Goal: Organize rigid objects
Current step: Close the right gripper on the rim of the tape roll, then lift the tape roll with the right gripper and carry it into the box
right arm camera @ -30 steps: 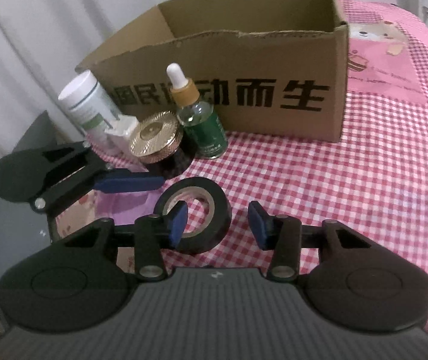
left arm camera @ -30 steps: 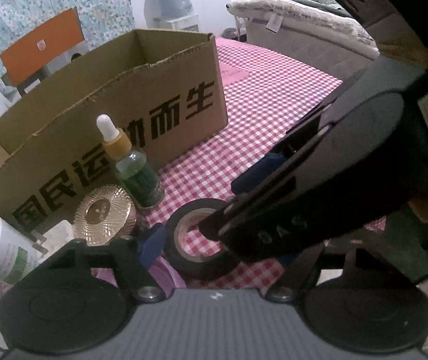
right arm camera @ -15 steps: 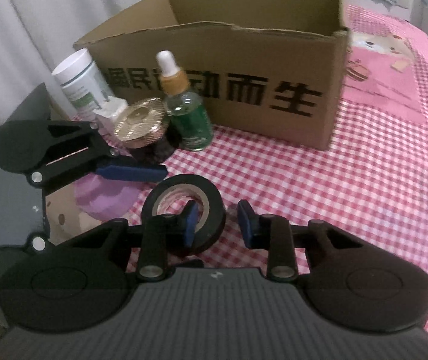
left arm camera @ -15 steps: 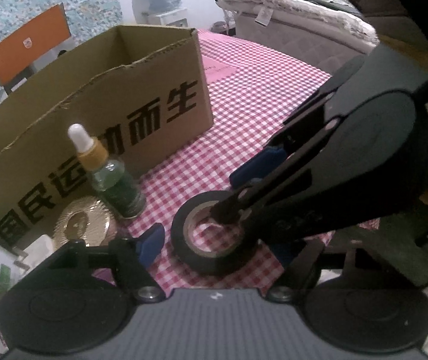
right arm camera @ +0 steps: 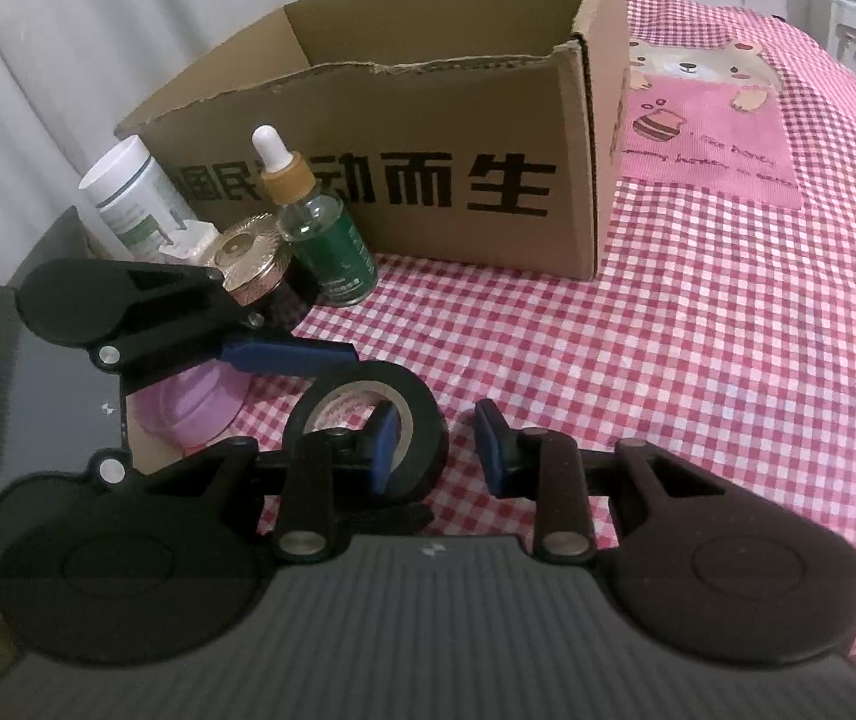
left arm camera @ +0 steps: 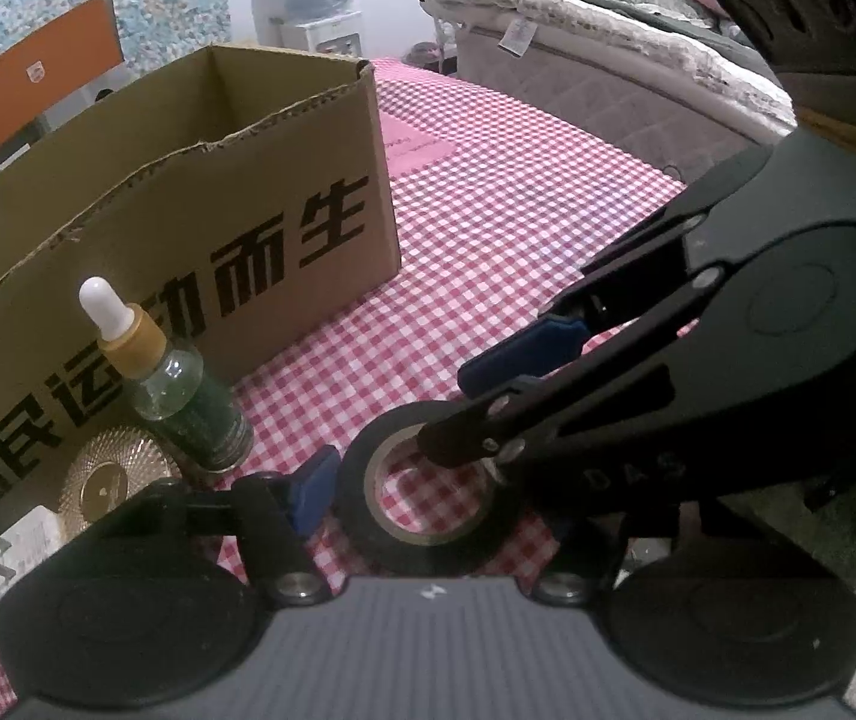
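My left gripper [left arm camera: 436,516] stands in front of the cardboard box [right arm camera: 428,120], its jaws moderately wide and just closing around the tape roll [right arm camera: 428,426], which lies flat on the checked cloth [right arm camera: 667,360] before the box. My right gripper [right arm camera: 436,450] has also just been closing to a narrow gap, one finger in the roll's hole and the wall between the pads. The outer pad seems not quite to touch, though the fisheye makes that uncertain. Both tools crowd one roll. They could collide, or the roll could skid into the dropper bottle [right arm camera: 332,252].
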